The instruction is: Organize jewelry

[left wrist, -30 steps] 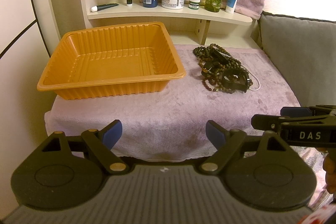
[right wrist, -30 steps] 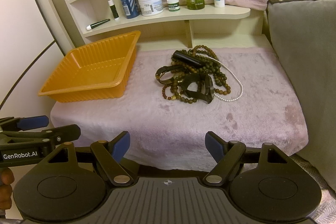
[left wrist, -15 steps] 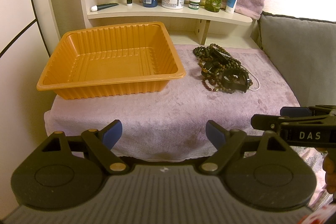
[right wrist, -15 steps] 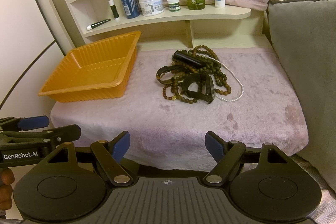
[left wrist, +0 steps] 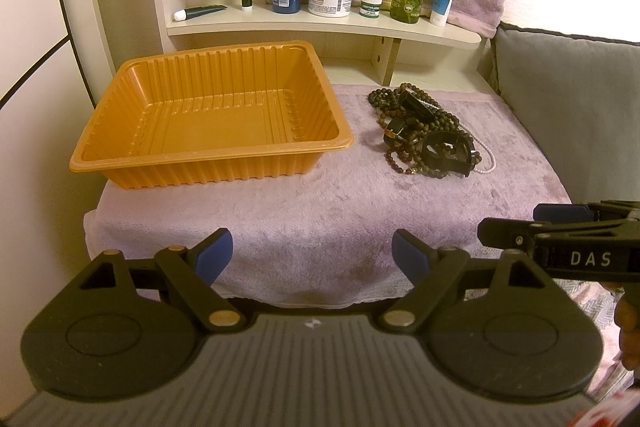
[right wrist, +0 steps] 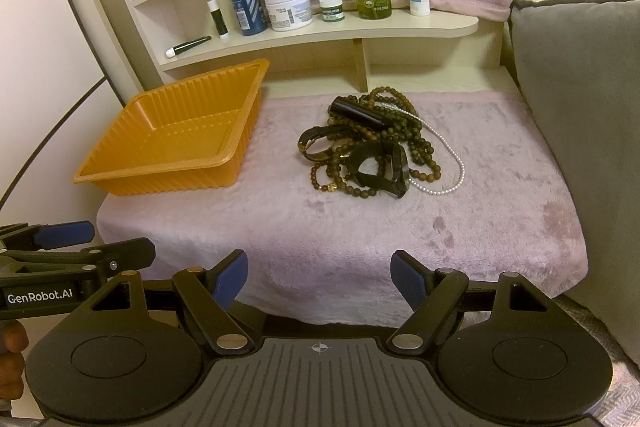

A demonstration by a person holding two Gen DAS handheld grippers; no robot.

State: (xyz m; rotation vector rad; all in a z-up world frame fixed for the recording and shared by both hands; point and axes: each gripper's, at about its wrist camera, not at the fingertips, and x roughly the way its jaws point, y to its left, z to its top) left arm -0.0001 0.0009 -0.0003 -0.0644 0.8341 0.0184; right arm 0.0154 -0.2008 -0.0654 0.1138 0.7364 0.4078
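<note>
Both tongs stand wide apart and hold nothing: the left tongs (left wrist: 312, 253) hover at the near edge of the towel-covered surface (left wrist: 320, 211), and the right tongs (right wrist: 319, 269) hover just beside them, level with them and equally short of any object. Set against the views of a second ago and half a second ago, nothing has shifted; the tongs sit in the same places with the same spread, so this looks like the pause before the first reach, with the task not yet begun. Farther out, the jewelry pile (right wrist: 372, 147) lies on the right half of the towel: dark beaded strands, a couple of dark bangles, a black tube-shaped piece and a thin pearl strand (right wrist: 448, 163), all tangled together. The orange tray (left wrist: 216, 119) stands to its left, near but apart from the pile, and it is empty. The pile sits more directly ahead of the right tongs, which therefore seem better placed to pick first.
</note>
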